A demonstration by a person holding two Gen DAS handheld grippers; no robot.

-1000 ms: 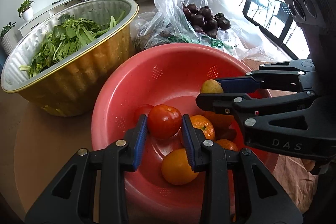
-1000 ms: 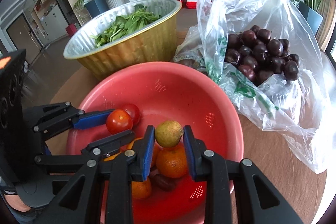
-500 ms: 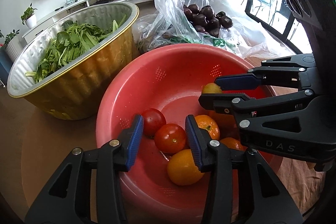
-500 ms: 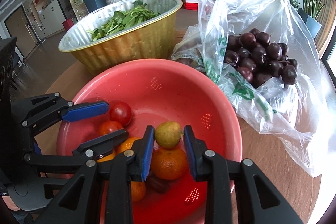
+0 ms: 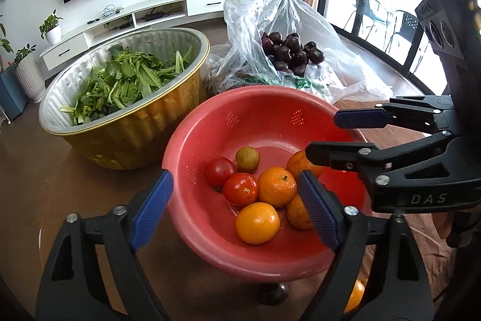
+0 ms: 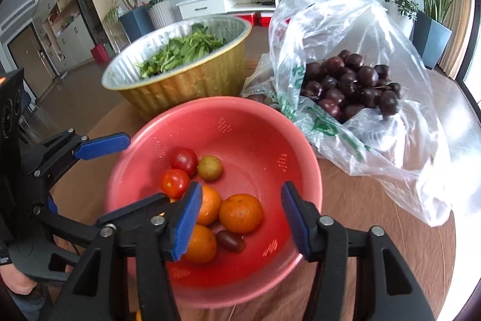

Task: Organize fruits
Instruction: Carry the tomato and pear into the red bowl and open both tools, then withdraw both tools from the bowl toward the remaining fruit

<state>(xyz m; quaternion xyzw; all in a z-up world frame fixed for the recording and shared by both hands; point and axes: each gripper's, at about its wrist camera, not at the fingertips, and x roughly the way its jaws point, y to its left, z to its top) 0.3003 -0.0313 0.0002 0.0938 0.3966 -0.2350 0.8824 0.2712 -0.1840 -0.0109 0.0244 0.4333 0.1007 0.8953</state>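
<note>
Gold foil basin [image 5: 126,122] of leafy greens [image 5: 126,83], left hand-held gripper [image 5: 231,212] wide open and empty, red colander [image 5: 240,122] holding tomatoes [image 5: 240,189] and oranges [image 5: 276,186], right hand-held gripper [image 6: 240,218] wide open, empty, bag of dark plums [image 6: 348,86] on worktop [image 6: 375,212].

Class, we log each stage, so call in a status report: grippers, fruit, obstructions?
Left gripper open, empty. Right gripper open, empty. Tomatoes, oranges lying loose in red colander. Nothing blocking the fingers.
</note>
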